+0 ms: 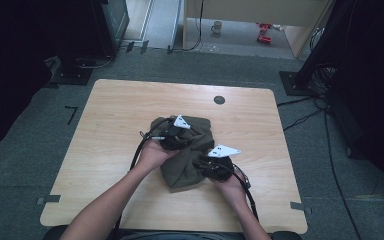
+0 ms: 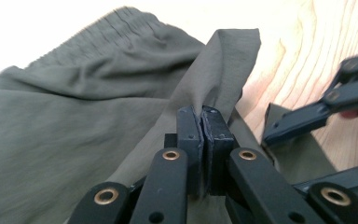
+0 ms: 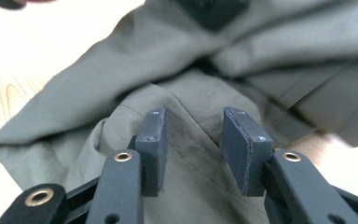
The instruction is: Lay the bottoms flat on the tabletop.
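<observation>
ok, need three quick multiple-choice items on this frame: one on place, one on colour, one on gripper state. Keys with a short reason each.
1. Where does the garment lie?
A. middle of the table
B. on the floor
C. hanging off the table's far edge

2. What colour is the garment?
A. red
B. olive green
C. white

3. How do the left gripper jaws stand?
A. wide open above the cloth
B. shut on a fold of the garment
C. shut on nothing

Keys: 1 A, the high view shows it mid-table between both hands. 2 B, olive in every view. 3 B, the left gripper view shows cloth pinched between the touching pads, while the right gripper stands open over the cloth.
</observation>
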{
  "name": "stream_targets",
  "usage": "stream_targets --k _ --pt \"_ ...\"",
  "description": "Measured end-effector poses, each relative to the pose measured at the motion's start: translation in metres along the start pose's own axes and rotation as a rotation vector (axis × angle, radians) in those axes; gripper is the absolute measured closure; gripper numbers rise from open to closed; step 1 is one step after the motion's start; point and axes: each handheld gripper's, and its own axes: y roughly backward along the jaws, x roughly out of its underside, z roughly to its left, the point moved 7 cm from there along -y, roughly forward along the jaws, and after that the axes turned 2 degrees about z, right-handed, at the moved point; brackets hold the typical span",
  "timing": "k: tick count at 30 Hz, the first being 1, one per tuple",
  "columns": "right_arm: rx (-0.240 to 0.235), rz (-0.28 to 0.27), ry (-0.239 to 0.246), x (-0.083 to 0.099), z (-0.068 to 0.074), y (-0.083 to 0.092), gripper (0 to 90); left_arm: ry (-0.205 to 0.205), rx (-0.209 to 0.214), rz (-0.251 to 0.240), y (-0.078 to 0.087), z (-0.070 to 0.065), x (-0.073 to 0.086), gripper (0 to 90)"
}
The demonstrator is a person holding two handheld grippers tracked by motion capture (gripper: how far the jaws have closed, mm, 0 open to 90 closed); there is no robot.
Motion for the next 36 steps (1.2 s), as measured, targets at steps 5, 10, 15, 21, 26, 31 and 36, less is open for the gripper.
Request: stream_targets --k 5,10,15,21,26,31,36 --pt "0.002 0.034 0.019 0.005 0.004 -0.010 61.5 0.035 -0.012 -0.067 0.024 0.012 -0.002 88.8" --pt "0.007 0.065 0.038 0.008 0.009 -0.017 61.5 0.097 -0.034 -0.146 0.047 0.026 0.000 88.8" --pt "0.001 0.071 0.031 0.010 0.009 -0.020 60.9 0.171 -0.064 -0.229 0.070 0.042 0.011 88.7" --pt "0.009 0.080 0.027 0.011 0.007 -0.021 60.5 0.238 -0.104 -0.273 0.089 0.059 0.034 88.7" --pt "0.014 0.079 0.030 0.011 0.008 -0.021 60.7 0.301 -0.121 -0.289 0.099 0.072 0.055 88.7" --pt "0.021 0.080 0.033 0.011 0.008 -0.022 60.9 0.337 -0.147 -0.282 0.101 0.080 0.073 88.7" --pt "0.021 0.080 0.035 0.010 0.008 -0.022 61.0 0.351 -0.185 -0.262 0.104 0.090 0.089 88.6"
